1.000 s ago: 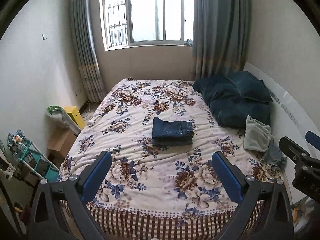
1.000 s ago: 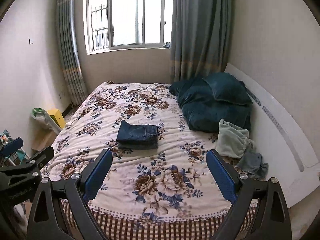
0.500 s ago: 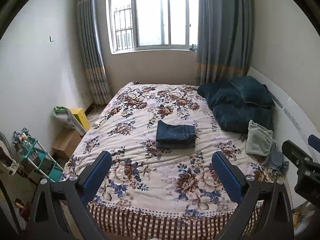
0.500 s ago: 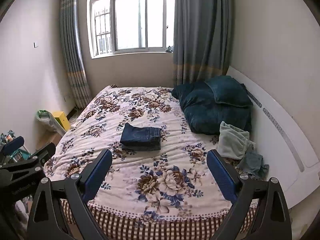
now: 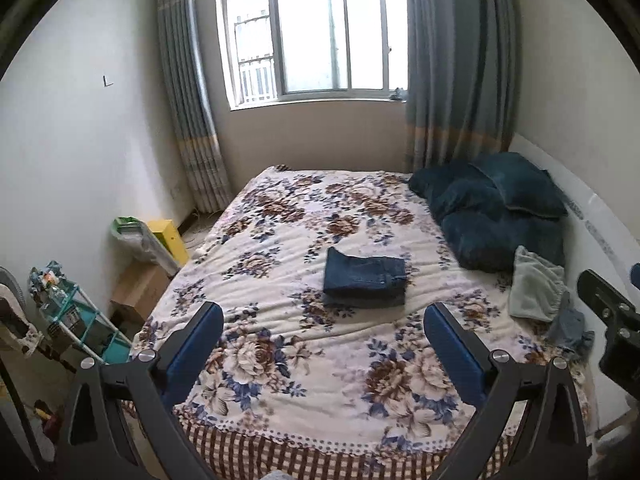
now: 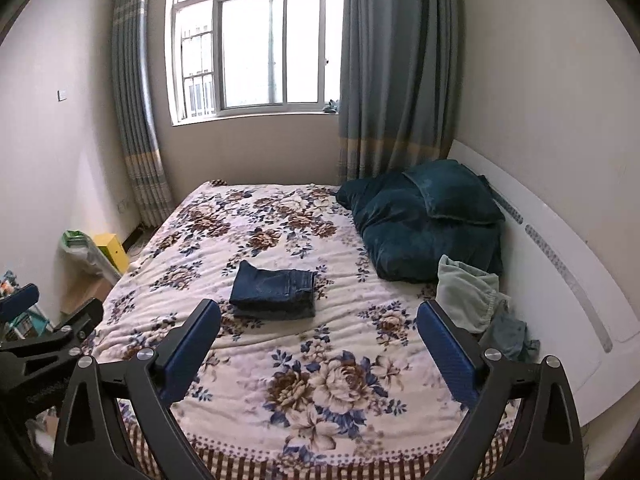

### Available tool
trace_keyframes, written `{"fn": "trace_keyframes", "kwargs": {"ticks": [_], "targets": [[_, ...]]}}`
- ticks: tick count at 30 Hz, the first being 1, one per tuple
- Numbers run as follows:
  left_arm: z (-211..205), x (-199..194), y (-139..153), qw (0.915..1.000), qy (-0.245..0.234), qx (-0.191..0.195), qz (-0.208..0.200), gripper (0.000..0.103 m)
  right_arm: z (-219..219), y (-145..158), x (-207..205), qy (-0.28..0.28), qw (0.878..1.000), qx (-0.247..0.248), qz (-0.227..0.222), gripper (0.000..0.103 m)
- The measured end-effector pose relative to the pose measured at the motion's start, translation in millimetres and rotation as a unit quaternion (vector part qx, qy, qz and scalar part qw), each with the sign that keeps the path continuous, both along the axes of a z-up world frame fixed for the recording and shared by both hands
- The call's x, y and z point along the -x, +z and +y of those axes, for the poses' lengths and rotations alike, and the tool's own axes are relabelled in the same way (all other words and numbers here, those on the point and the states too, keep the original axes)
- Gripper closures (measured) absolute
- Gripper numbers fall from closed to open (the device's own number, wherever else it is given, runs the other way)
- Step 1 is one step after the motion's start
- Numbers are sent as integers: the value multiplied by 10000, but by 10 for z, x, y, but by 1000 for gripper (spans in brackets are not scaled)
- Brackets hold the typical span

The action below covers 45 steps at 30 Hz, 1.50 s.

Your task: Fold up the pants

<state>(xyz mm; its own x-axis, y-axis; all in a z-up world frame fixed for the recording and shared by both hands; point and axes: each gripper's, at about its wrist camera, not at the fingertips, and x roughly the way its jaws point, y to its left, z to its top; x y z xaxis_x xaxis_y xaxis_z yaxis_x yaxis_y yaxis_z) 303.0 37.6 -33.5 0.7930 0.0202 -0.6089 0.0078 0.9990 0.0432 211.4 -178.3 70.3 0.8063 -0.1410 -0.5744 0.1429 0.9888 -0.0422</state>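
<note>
We see the pants (image 5: 365, 283) lying folded into a compact, dark blue rectangle near the middle of the bed (image 5: 280, 360); its layers are stacked, with the thicker folded edge toward the pillows; it rests flat on the floral blanket (image 6: 248, 368) and nothing touches it. Our left claw (image 5: 323, 350) is held off the foot of the bed, its blue-padded fingers (image 5: 195, 350) spread wide apart and gripping nothing; our right claw (image 6: 319, 350) is held the same way, wide open and empty, with the pants well ahead of it, beyond its left fingertip. In the left wrist view we catch part of the right claw at the right edge; in the right wrist view the left claw shows at the lower left edge; the two are side by side, apart from each other.

Toward the headboard (image 6: 560, 272) we see dark teal pillows (image 6: 424, 224) heaped together; just beside them lies a pale green garment (image 6: 466, 300), and a crumpled grey-blue cloth (image 6: 508, 336) sits against it near the bed's edge. Beyond the bed stands a window (image 5: 312, 40) flanked by grey-blue curtains (image 5: 456, 64); on the floor to the left we note a yellow box (image 5: 170, 238), a cardboard box (image 5: 136, 292) and a teal rack (image 5: 76, 320) against the wall.
</note>
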Motion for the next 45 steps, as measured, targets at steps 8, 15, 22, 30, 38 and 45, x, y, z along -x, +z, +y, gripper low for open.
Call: {"fn": "trace_keyframes", "kwargs": {"ticks": [8, 15, 22, 30, 38, 45], "targets": [[34, -302, -175, 9998, 203, -34, 51, 0, 9, -255, -439, -204, 9997, 41, 155, 2], [36, -506, -285, 9997, 247, -41, 77, 0, 1, -439, -688, -363, 9989, 145, 253, 2], [25, -578, -306, 9997, 197, -85, 93, 0, 15, -606, -828, -428, 9982, 168, 392, 2], [36, -590, -328, 9997, 175, 4, 153, 0, 22, -688, -842, -443, 9980, 157, 414, 2], [33, -605, -369, 9997, 182, 7, 178, 0, 65, -693, -852, -419, 9982, 174, 404, 2], [11, -611, -403, 9996, 146, 39, 229, 0, 101, -695, -904, -376, 9984, 156, 405, 2]]}}
